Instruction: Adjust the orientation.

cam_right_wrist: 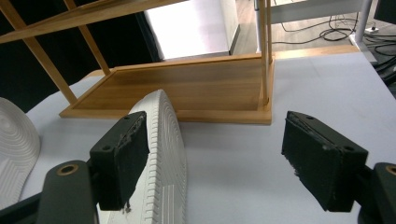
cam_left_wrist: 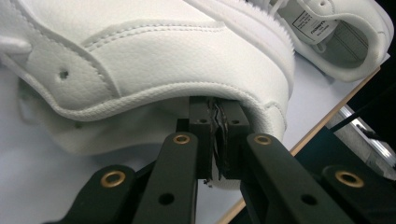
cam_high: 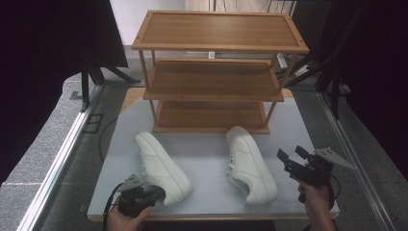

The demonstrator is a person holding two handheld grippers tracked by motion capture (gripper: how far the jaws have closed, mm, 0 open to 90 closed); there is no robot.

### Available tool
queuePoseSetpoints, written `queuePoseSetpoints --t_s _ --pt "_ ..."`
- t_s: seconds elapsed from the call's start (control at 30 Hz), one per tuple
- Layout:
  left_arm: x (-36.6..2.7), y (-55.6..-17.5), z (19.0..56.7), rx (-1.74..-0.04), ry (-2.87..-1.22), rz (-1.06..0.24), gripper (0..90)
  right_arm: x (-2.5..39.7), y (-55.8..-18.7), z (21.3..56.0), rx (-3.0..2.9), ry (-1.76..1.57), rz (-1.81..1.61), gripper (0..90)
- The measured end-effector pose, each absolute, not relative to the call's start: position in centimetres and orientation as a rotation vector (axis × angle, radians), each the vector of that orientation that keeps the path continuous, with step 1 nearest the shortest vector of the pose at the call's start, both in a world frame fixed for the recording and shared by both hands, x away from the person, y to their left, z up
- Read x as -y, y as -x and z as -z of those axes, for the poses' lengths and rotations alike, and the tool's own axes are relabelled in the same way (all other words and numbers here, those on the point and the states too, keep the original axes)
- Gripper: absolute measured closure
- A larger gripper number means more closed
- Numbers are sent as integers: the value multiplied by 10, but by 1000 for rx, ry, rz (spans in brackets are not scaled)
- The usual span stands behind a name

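Two white sneakers lie on the pale table [cam_high: 207,185]. Near the front left edge, my left gripper [cam_high: 156,193] sits at the heel of the left sneaker [cam_high: 161,166]. In the left gripper view its pads [cam_left_wrist: 205,135] are pressed together, so the left gripper [cam_left_wrist: 218,112] is shut, with its tips tucked under the left sneaker's [cam_left_wrist: 154,51] stitched heel collar. My right gripper [cam_high: 292,153] is open, just right of the right sneaker [cam_high: 250,163]. In the right gripper view the right gripper [cam_right_wrist: 217,135] has bare table between its jaws, and the right sneaker's ridged sole [cam_right_wrist: 161,154] lies beside its left pad.
A three-tier wooden shoe rack [cam_high: 211,115] stands at the back of the table, and its bottom shelf [cam_right_wrist: 187,88] lies just beyond the sneakers. The other sneaker [cam_left_wrist: 336,37] shows in the left gripper view near the table's front edge. Black drapes flank the table.
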State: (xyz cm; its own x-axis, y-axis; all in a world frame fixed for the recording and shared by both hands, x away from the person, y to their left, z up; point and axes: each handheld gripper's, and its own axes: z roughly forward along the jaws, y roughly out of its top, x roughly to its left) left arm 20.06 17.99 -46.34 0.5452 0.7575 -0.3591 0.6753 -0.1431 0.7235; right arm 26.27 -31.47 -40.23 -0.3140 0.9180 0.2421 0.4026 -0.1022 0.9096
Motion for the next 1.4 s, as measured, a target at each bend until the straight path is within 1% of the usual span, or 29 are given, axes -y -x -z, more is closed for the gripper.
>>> queuePoseSetpoints --t_s 0.13,0.3,0.47,0.6,0.73,0.93,1.03,1.13,1.17,1.23,1.4 --pt "-172 -209 457 -1147 -1903 -124 856 320 -260 401 -1671 -1458 -1417 227" --pt "-164 -219 450 -1128 -1904 -129 856 323 -259 401 -1647 -1470 -1422 227" --pt "-150 -233 443 -1092 -1913 -165 857 320 -260 401 -1649 -1452 -1427 227" --pt "-128 -259 434 -1061 -1921 -159 854 317 -263 403 -1656 -1461 -1411 226" --pt "-113 -269 428 -1040 -1930 -186 854 320 -263 405 -1653 -1479 -1413 226" --pt "-98 -279 422 -1039 -1924 -180 856 325 -263 406 -1634 -1500 -1410 227" --pt "-85 -292 428 -1061 -1963 -159 858 325 -262 406 -1632 -1506 -1408 227" --pt "-80 -296 435 -1069 -1980 -135 866 324 -262 406 -1637 -1506 -1406 227" --pt "-73 -296 442 -1066 -2015 -116 867 323 -263 406 -1643 -1503 -1399 227" --pt "-75 -295 446 -1081 -1971 -88 882 322 -263 407 -1648 -1511 -1391 227" --pt "-81 -295 450 -1116 -2011 -114 892 321 -264 410 -1650 -1535 -1364 227"
